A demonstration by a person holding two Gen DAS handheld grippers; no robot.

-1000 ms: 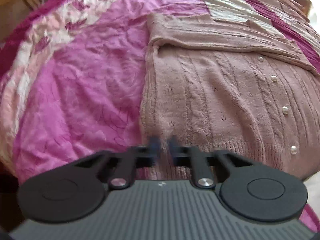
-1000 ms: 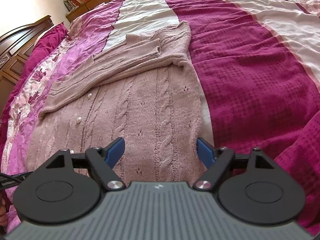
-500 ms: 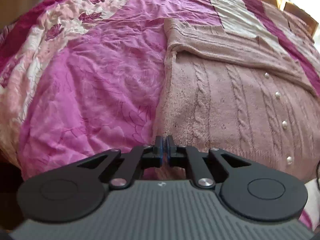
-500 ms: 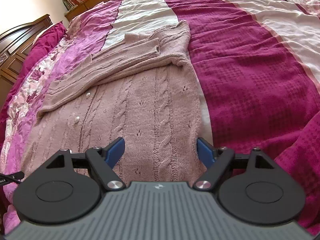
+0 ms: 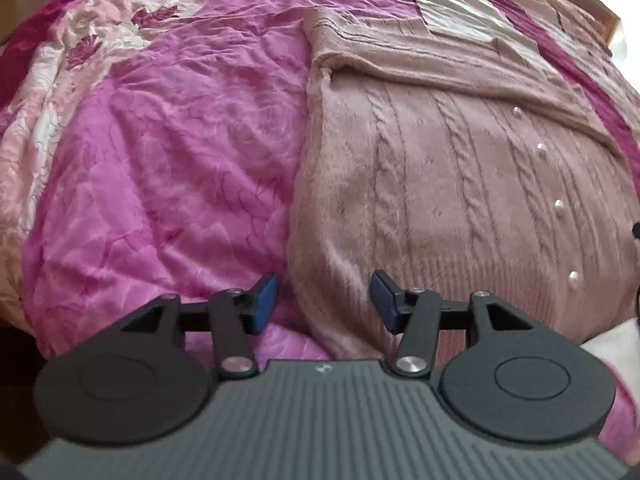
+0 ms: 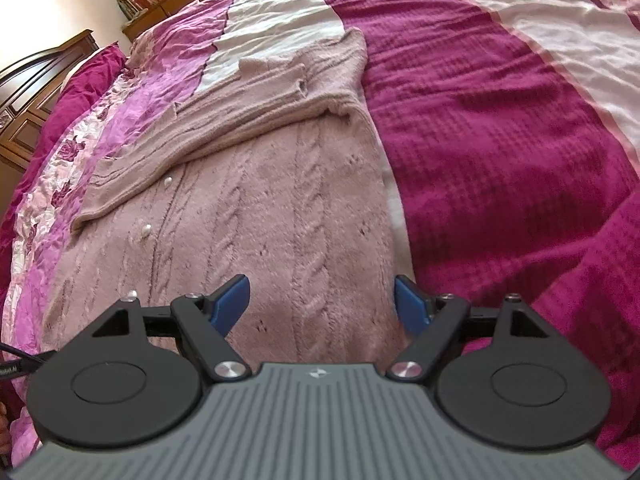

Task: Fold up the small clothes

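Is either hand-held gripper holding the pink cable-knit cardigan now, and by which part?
Nothing is held. The left hand-held gripper has just opened over the pink cable-knit cardigan's hem corner; the right hand-held gripper is open too.

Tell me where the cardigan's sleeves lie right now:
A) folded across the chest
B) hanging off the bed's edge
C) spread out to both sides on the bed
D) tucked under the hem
A: both sleeves lie crossed over the upper part of the cardigan, above the pearl buttons, and none spreads onto the bed.
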